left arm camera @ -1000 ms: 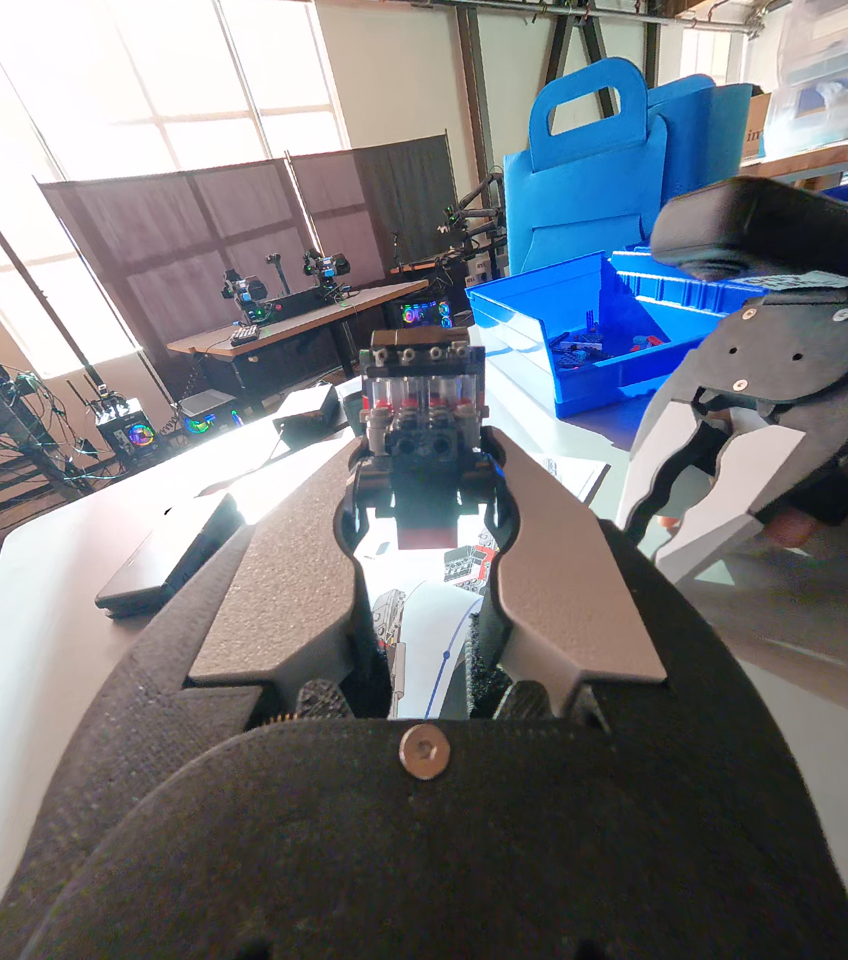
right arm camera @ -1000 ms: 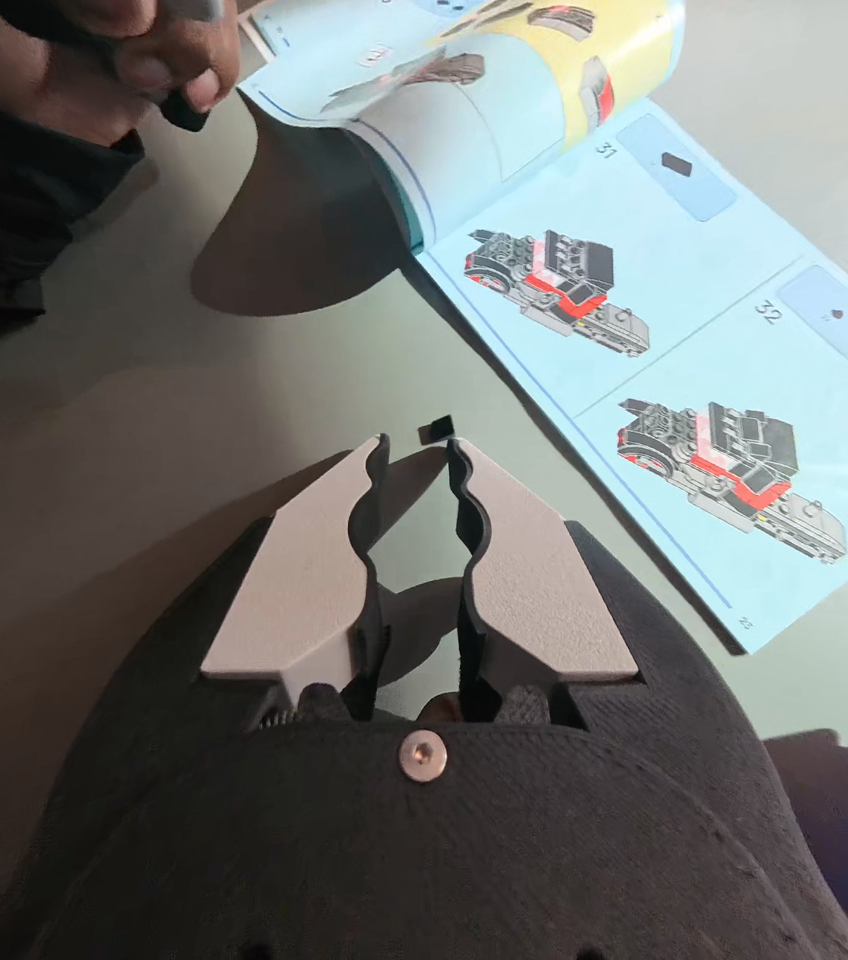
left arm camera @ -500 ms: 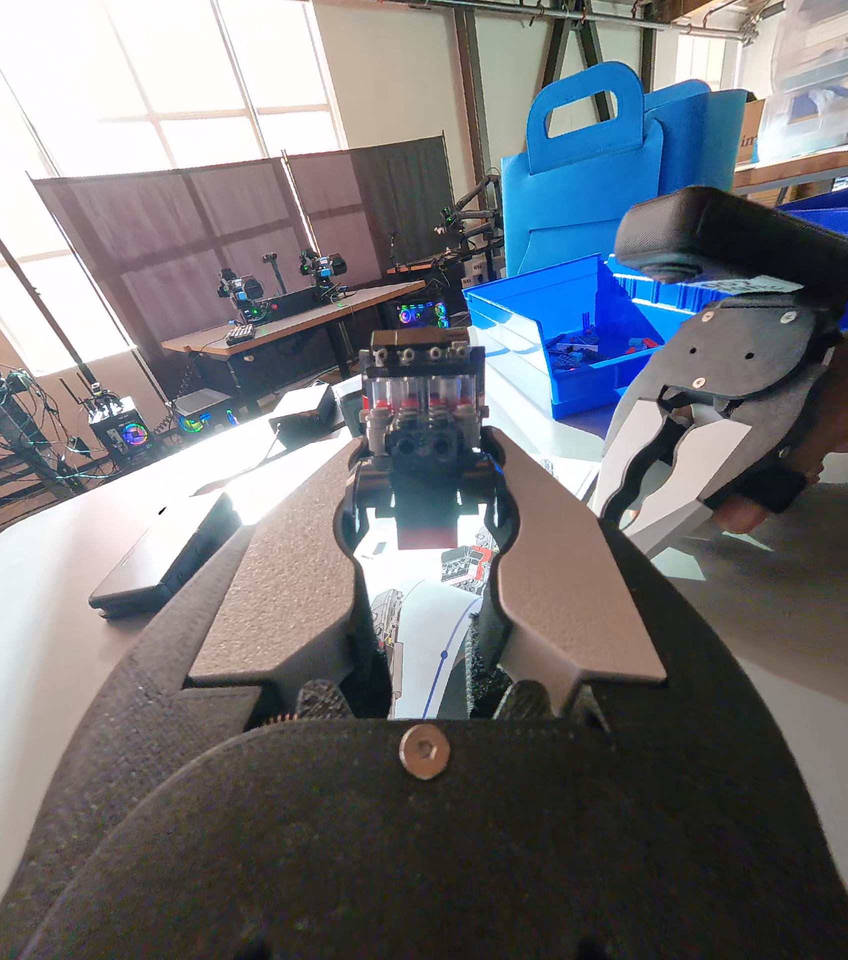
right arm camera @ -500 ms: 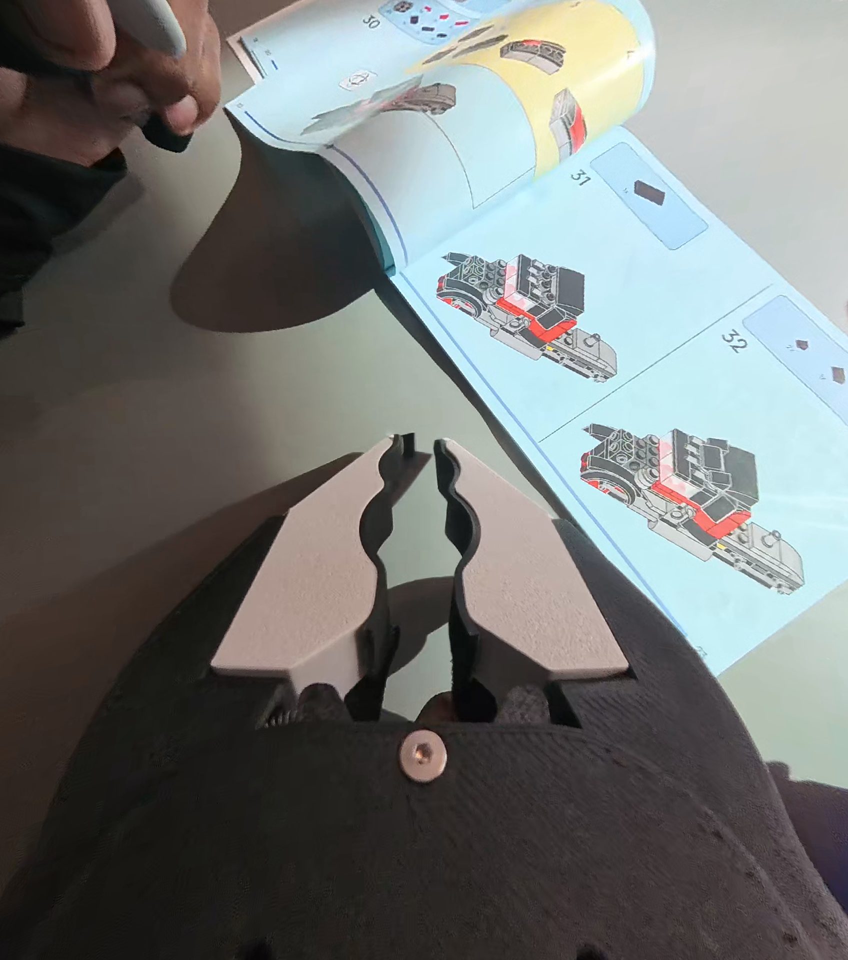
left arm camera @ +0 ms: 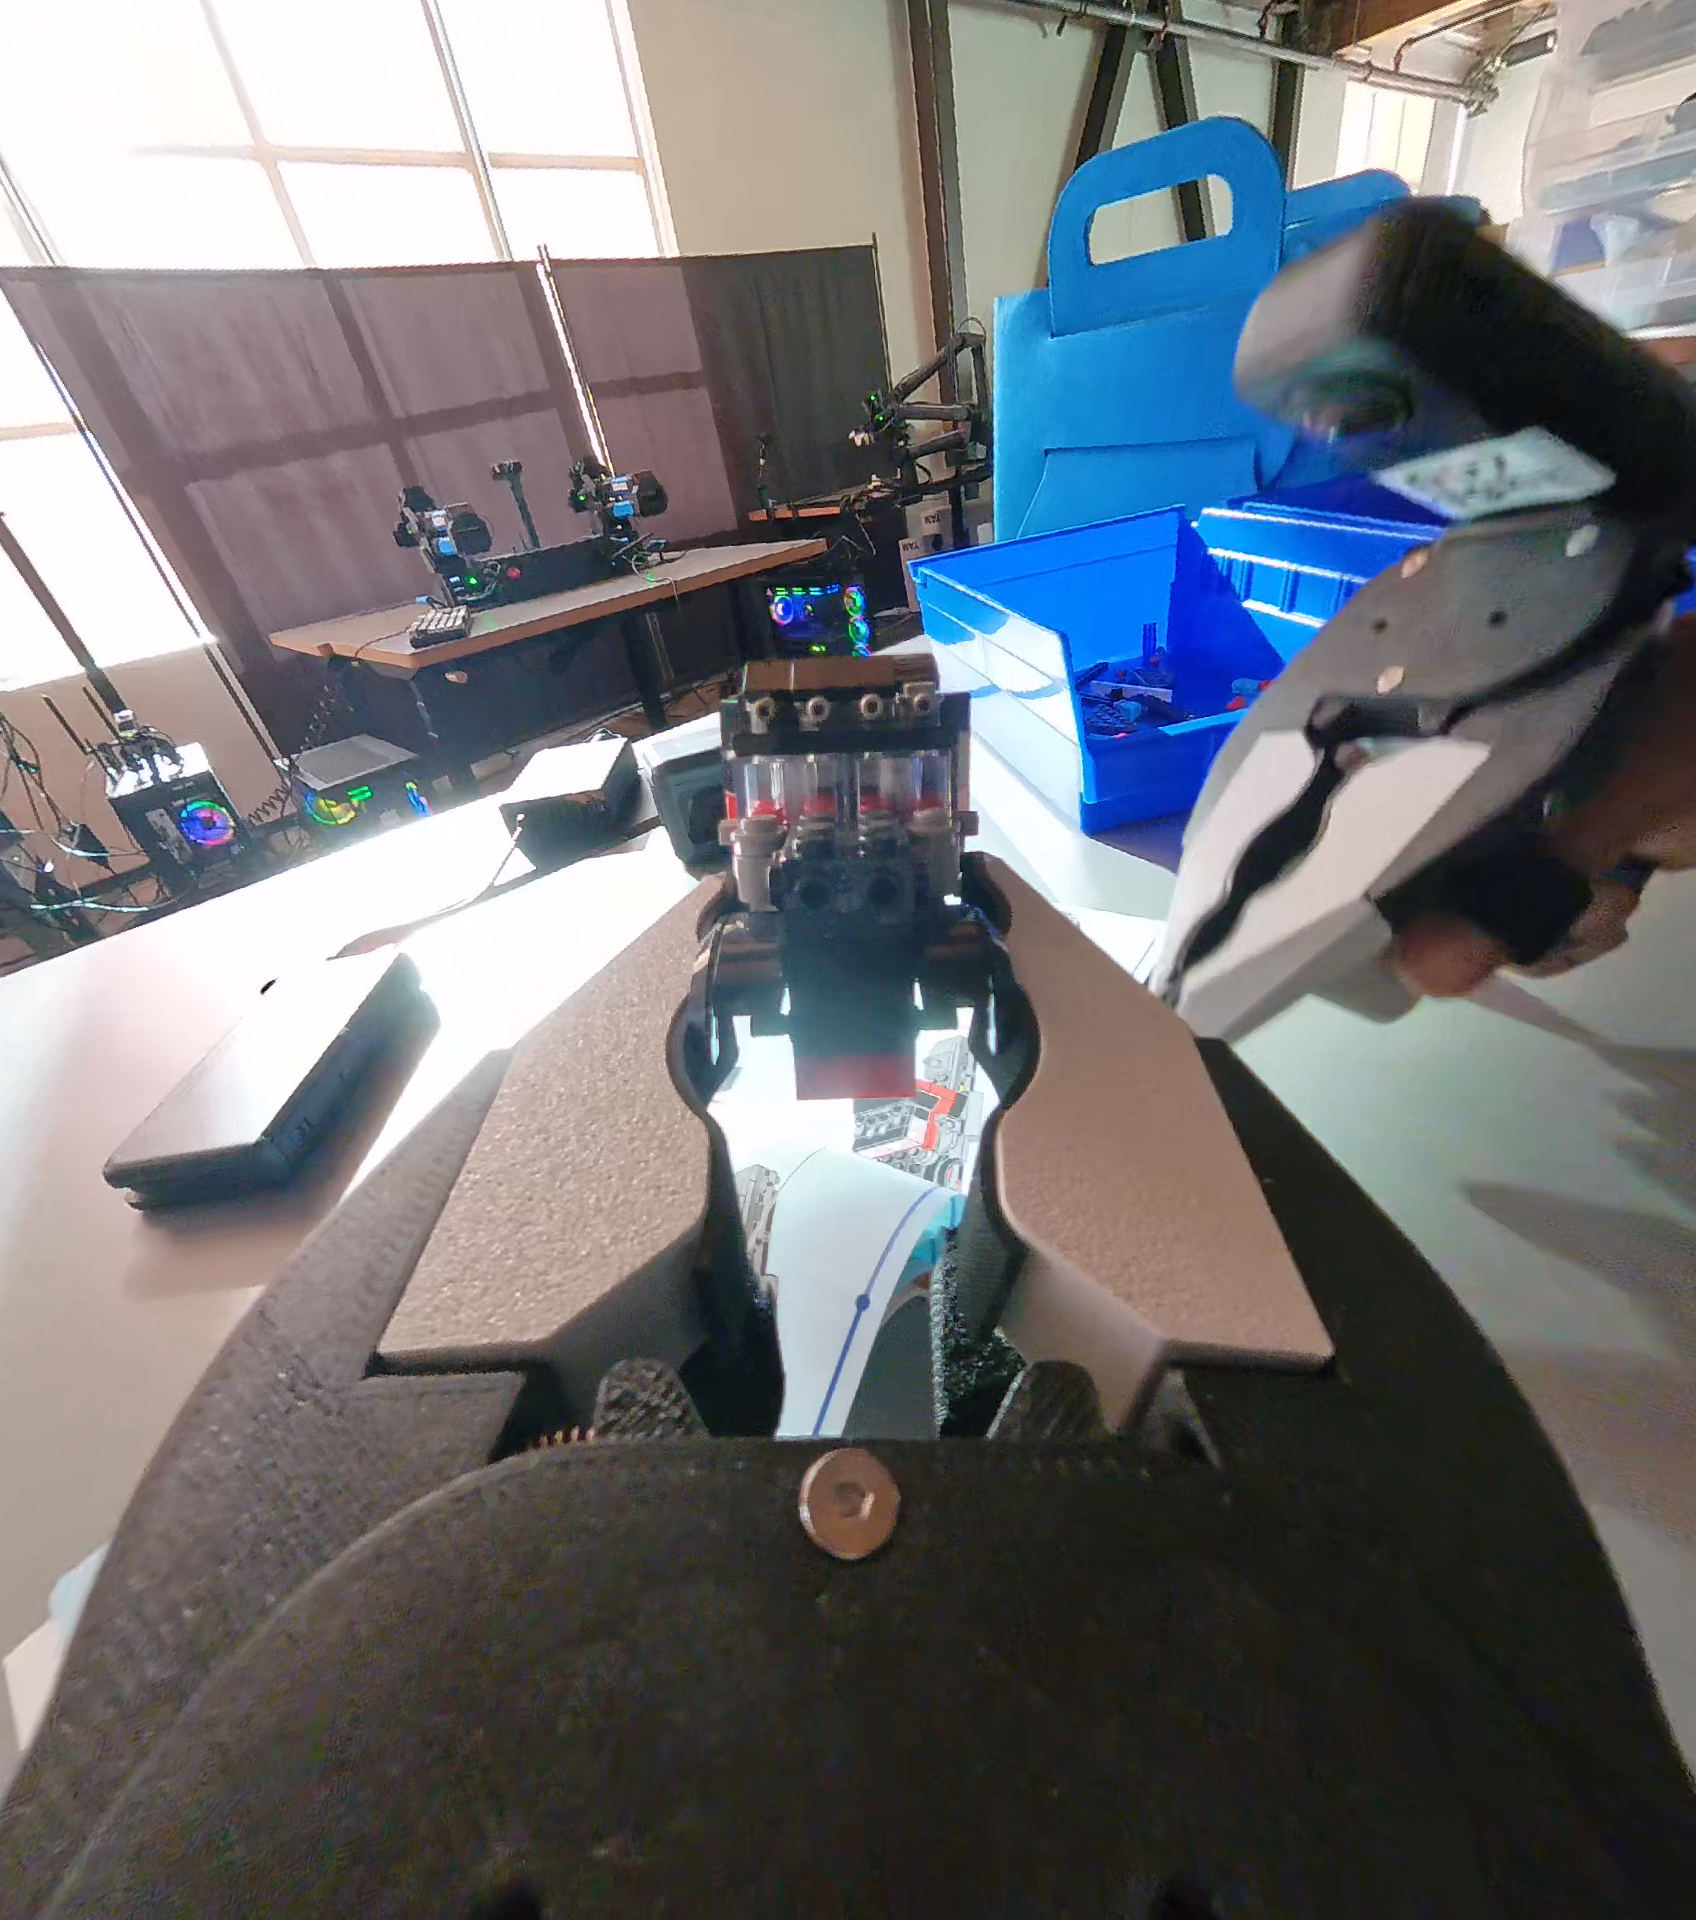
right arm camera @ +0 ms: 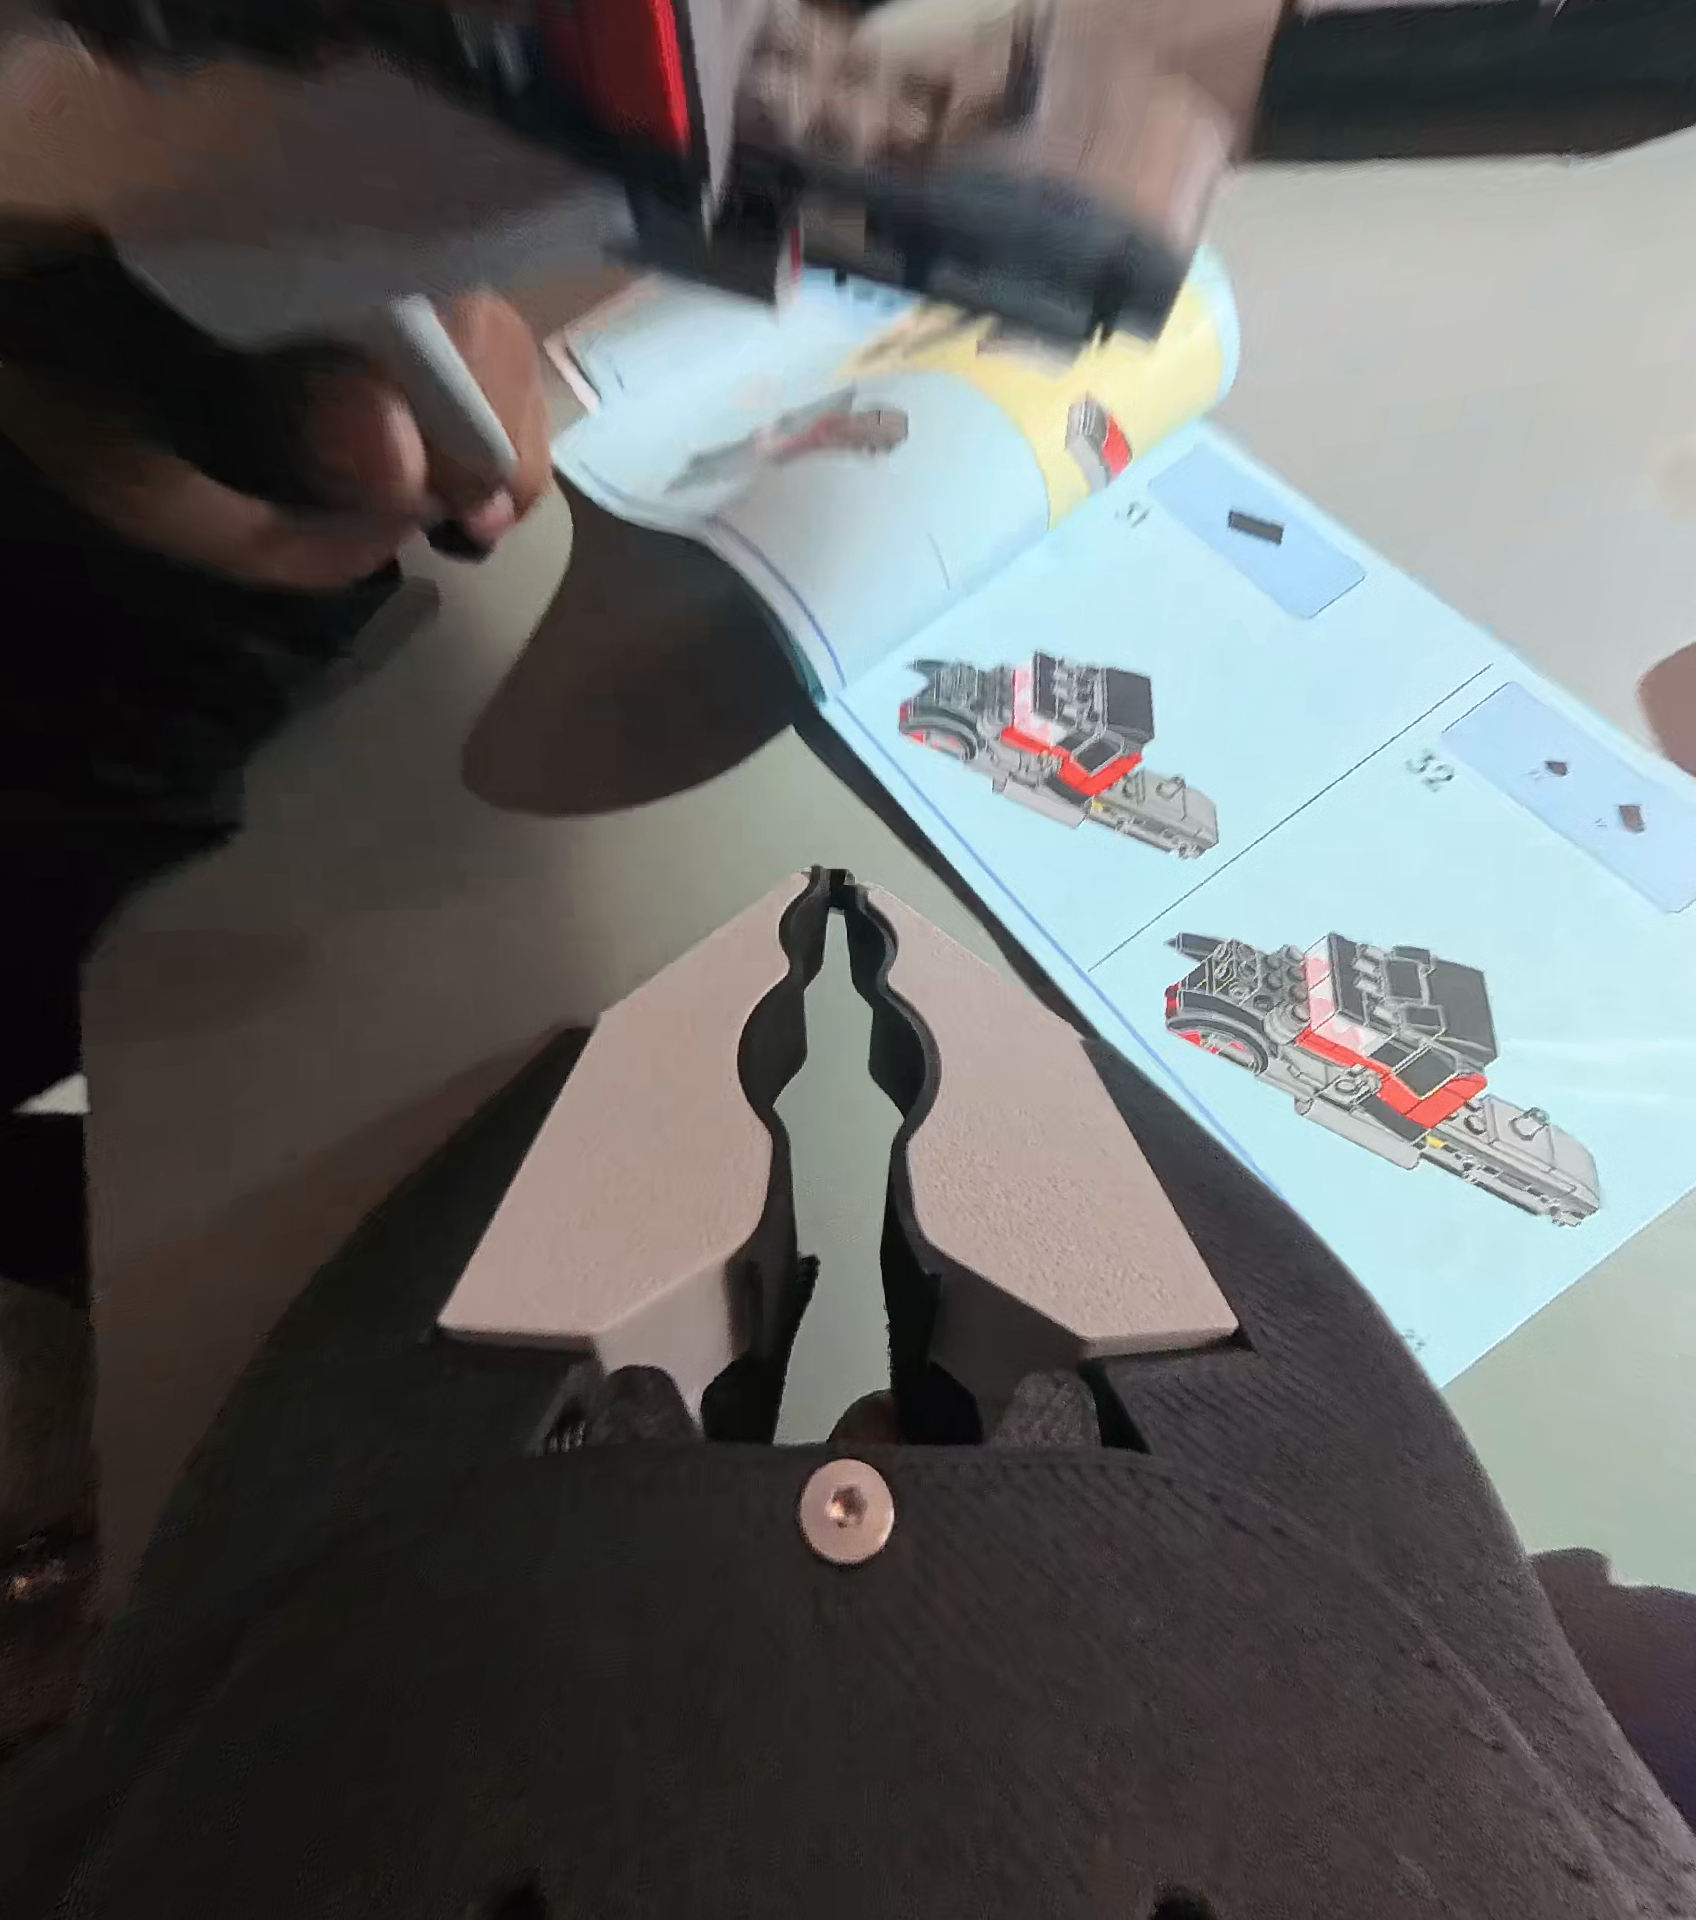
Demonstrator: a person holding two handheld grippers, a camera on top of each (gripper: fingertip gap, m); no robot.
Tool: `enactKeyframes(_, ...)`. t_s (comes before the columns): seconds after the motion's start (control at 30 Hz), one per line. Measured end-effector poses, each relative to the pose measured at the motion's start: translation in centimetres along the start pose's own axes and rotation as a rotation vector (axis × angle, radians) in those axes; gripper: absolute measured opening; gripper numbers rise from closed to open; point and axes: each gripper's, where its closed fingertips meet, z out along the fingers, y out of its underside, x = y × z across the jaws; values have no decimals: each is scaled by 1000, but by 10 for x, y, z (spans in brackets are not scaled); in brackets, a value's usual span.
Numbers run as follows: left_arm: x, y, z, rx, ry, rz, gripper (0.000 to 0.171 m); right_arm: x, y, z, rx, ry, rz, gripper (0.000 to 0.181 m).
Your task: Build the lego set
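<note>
My left gripper (left arm camera: pixel 849 920) is shut on the partly built lego model (left arm camera: pixel 844 800), a black, grey and red block with clear pieces, and holds it upright above the table. The model also shows blurred at the top of the right wrist view (right arm camera: pixel 823 156). My right gripper (right arm camera: pixel 836 896) is shut on a small black lego piece (right arm camera: pixel 833 883), pinched at the very fingertips above the table. It shows in the left wrist view (left arm camera: pixel 1176 977) just right of the model, tips pointing down. The open instruction booklet (right arm camera: pixel 1343 883) lies on the table to the right.
A blue bin (left arm camera: pixel 1083 644) with loose pieces and a blue bag (left arm camera: pixel 1135 343) stand at the back right. A flat black device (left arm camera: pixel 272 1081) lies on the table to the left. A person's hand (right arm camera: pixel 356 447) holds the left gripper's handle. The left gripper's tips are roughly 11 cm from the right gripper's.
My right gripper closed on the small black piece that lay on the table and lifted it, moving closer to the model. The left gripper kept its hold and stayed nearly still.
</note>
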Motion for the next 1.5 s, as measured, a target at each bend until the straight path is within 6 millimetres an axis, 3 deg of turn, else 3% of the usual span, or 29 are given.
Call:
enactKeyframes(0.27,4,3,4,-24,7,-9,43,-16,-103,-50,255,-77,76,4)
enactKeyframes(0.4,3,5,4,-30,2,-10,43,-22,-127,-48,251,-75,57,3)
enactKeyframes(0.67,1,6,3,-38,-4,-21,43,-27,-130,-30,195,-47,38,3)
enactKeyframes(1.07,-2,10,3,-54,-13,-36,43,-23,-127,-26,128,73,-68,2)
enactKeyframes(1.5,0,11,4,-58,-7,-29,43,-24,-123,-29,47,46,-92,1)
